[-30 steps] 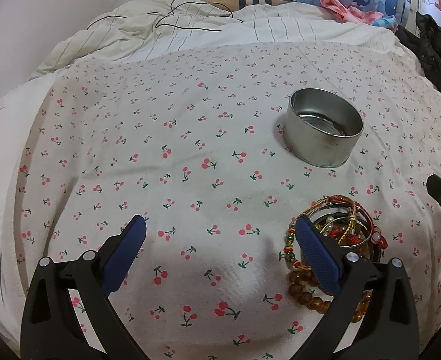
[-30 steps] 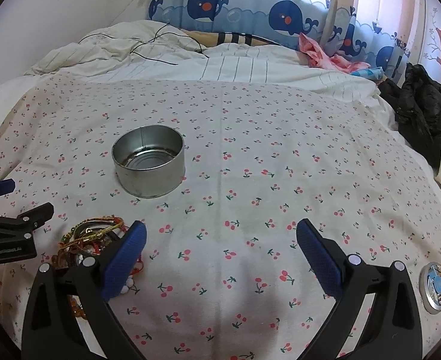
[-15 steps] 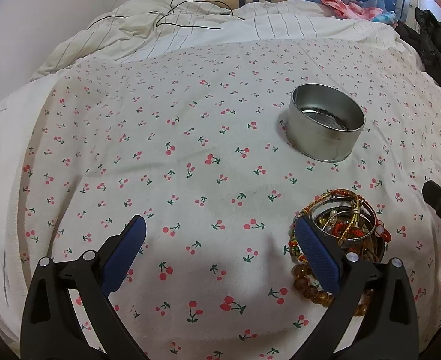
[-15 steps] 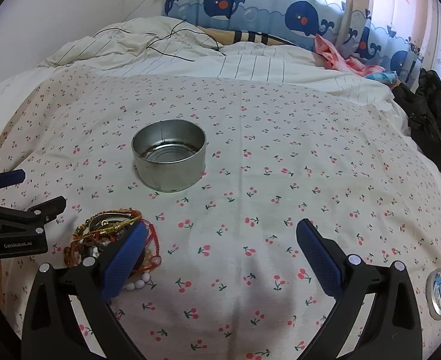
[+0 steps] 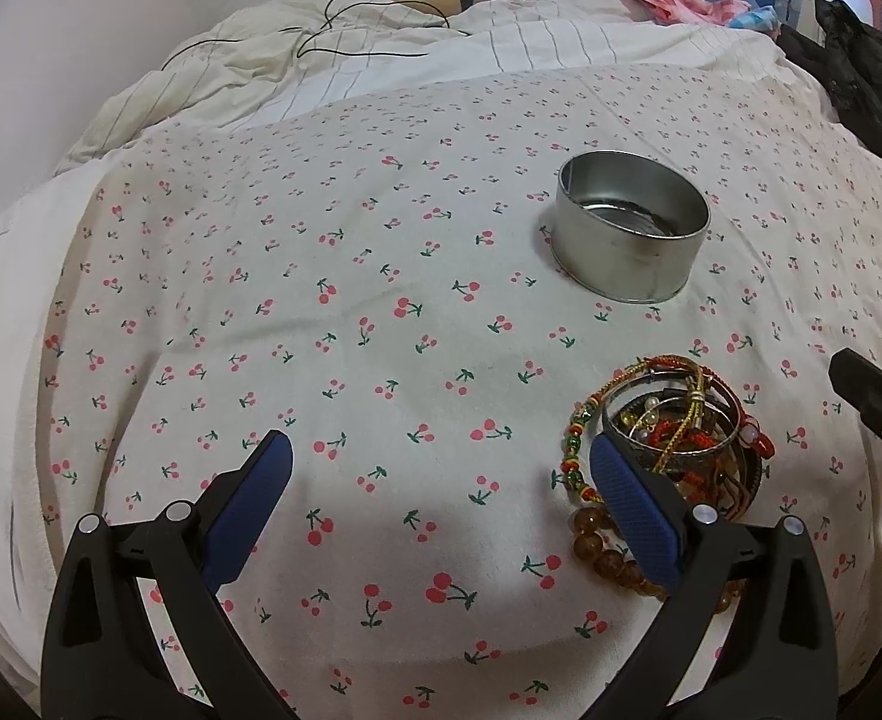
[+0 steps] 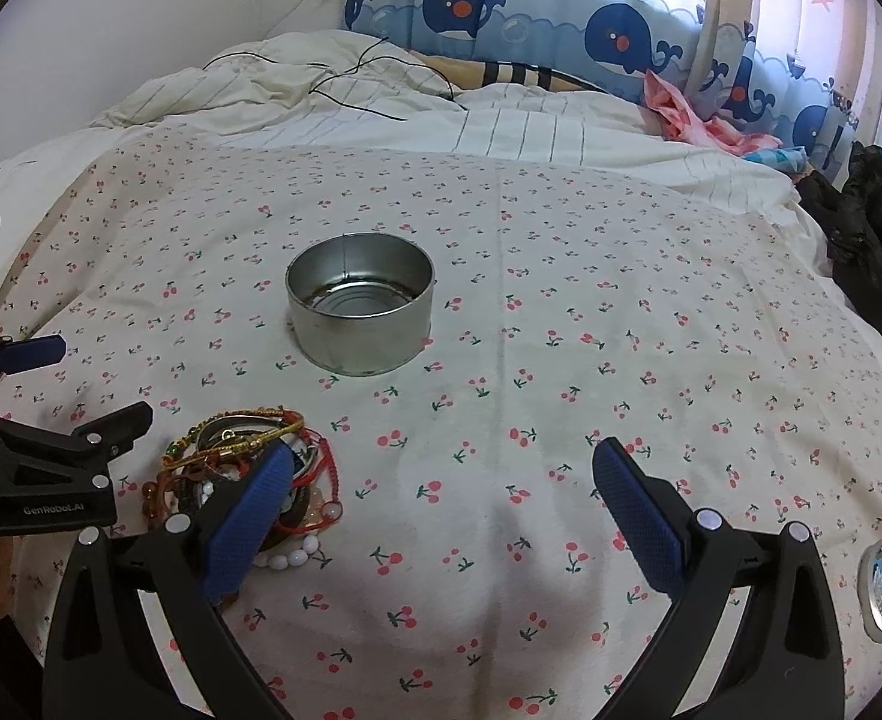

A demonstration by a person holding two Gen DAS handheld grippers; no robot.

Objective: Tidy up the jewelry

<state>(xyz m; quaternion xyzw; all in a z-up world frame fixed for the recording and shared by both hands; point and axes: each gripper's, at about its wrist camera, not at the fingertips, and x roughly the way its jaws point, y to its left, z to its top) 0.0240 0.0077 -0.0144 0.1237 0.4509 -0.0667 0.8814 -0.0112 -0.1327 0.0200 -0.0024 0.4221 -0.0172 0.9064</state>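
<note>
A tangled heap of bracelets [image 5: 675,444] lies on the bed: gold cord, red string, silver bangles, amber and white beads (all heaped together). Just beyond it an open round metal tin [image 6: 360,309] stands upright, apart from the heap.

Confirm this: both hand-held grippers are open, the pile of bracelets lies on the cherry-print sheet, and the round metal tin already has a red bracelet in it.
One detail is wrong. The round silver metal tin holds no bracelet: the right wrist view shows its bare ridged bottom. The rest stands: the left hand-held gripper and right hand-held gripper are open, and the tangled pile of beaded and cord bracelets lies on the white cherry-print sheet.
</note>
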